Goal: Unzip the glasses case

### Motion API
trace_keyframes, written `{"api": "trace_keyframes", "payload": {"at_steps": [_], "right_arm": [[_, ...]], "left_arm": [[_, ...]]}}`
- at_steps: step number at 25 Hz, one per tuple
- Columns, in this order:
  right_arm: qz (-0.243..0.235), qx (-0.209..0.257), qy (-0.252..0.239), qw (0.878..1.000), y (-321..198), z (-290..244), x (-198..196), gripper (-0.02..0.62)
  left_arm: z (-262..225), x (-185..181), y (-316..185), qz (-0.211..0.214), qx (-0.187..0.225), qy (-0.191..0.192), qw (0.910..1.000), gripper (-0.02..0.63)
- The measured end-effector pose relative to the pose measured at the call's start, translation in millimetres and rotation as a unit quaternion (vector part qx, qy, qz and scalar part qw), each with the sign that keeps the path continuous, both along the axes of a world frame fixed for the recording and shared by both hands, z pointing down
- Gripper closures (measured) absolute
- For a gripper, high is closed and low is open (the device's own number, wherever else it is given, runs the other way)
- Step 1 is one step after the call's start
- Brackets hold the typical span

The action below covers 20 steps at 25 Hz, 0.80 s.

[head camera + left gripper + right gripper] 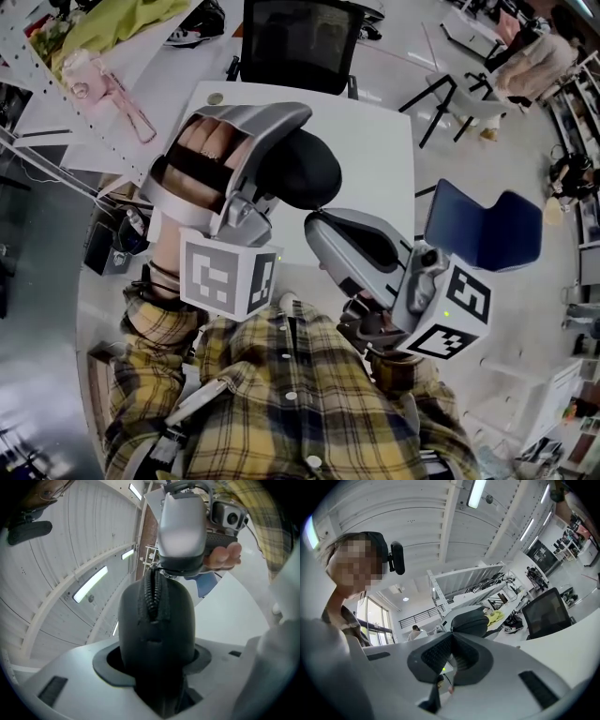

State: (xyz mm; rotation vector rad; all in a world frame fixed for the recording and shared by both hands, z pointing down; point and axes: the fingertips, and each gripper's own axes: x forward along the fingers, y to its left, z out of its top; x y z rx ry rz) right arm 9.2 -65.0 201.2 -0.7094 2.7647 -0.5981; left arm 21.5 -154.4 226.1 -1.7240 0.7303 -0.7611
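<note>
Unzipping looks just begun; the left tool (274, 178) is clamped on the near end of the black oval fabric glasses case (157, 634), which stands out from its jaws above the white table (375, 141); the right tool (162, 566) sits at the case's far end, jaws pressed together, seemingly on the zip pull (162, 572); next, a steady drag along the seam; ridged zip teeth (152, 595) run towards the left tool.
</note>
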Motion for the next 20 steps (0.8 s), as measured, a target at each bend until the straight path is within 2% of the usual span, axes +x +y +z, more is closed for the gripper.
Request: {"api": "trace_keyframes", "payload": {"at_steps": [6, 20], "right_arm": [[0.001, 0.003, 0.017, 1.000, 2.0, 1.2, 12.1, 0.597], [-0.003, -0.015, 0.068, 0.998, 5.6, 14.5, 40.0, 0.597]], "left_arm": [[2.5, 5.7, 5.8, 0.021, -0.012, 0.011, 0.9997, 0.364], [15.1, 20.7, 23.5, 0.064, -0.026, -0.003, 0.9976, 0.364]]}}
